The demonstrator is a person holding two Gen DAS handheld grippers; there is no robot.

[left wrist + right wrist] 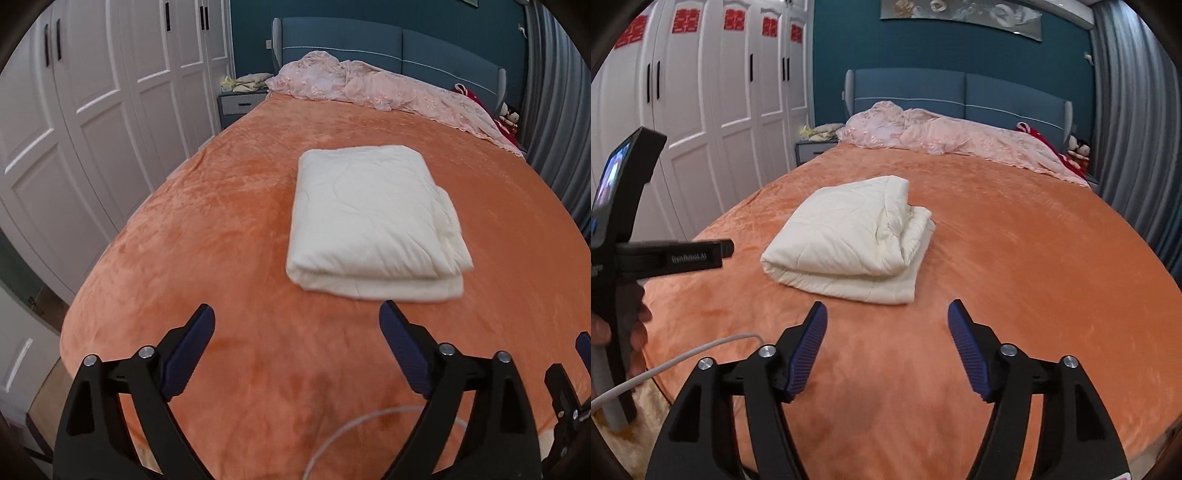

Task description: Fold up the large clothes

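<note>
Quilt: a cream quilted quilt [373, 218] lies folded into a thick rectangle on the middle of the bed [221, 229], its layered edges showing on the near side and the right side; from the right wrist view [849, 236] the right-hand layers look looser and bunched.
Bed: covered by an orange plush blanket, with a blue padded headboard [399, 48] at the far end.
Left hand-held gripper: [297, 321] released, its blue-padded jaws spread wide over bare blanket, near the quilt's front edge but apart from it, grasping nothing.
Right hand-held gripper: [886, 319] also released, jaws wide apart, near the quilt's front right corner without touching it.
Left device seen from the right: the left tool's black body stands at the left edge of the right wrist view, with a small lit screen; its content is too small to read.
Pink cover: a crumpled pink lace cover [945, 140] is heaped along the headboard.
Wardrobe: white panelled doors [713, 92] on the left carry red paper cut-outs.
Cable: a white cable [665, 365] trails over the bed's near left edge.
</note>
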